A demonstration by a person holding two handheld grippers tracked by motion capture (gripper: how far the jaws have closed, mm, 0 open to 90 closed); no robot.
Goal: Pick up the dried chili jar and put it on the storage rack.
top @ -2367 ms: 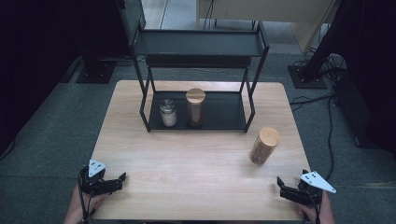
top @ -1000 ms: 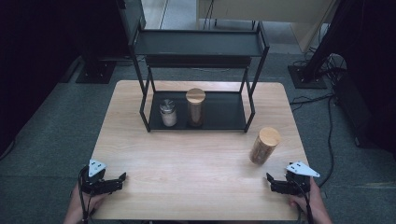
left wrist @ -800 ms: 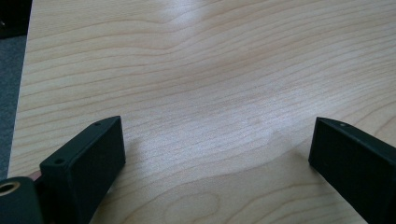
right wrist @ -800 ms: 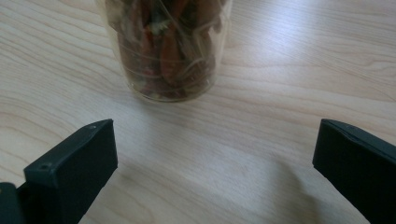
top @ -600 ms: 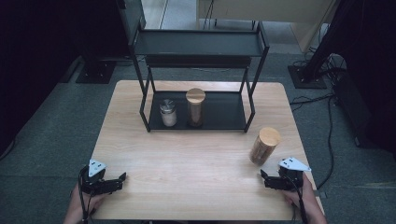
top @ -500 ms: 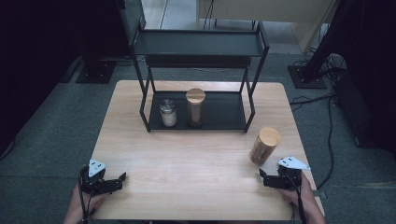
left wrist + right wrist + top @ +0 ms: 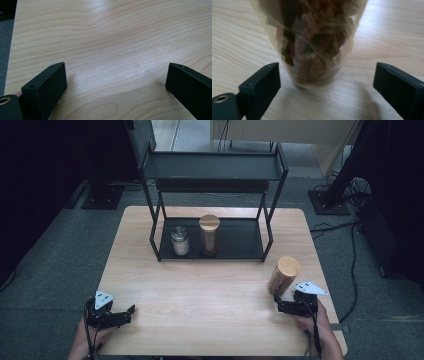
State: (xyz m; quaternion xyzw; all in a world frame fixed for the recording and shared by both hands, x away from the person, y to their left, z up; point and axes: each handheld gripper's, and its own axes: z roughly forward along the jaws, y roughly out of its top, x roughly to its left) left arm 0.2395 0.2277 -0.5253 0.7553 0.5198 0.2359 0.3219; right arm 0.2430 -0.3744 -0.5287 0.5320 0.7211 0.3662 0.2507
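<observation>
Right tool (image 7: 325,82) jaws wide, just been closing, straddling clear cork-lidded glass jar (image 7: 312,42) on light wooden counter (image 7: 210,290), pads not touching. Left tool (image 7: 116,80) wide open, empty.

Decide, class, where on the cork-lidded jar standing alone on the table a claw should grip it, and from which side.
Probably its lower glass wall, approached level from the person's side. The jar stands upright on the table, tall and round; the right claw already faces it with jaws open either side of the base, not touching.
</observation>
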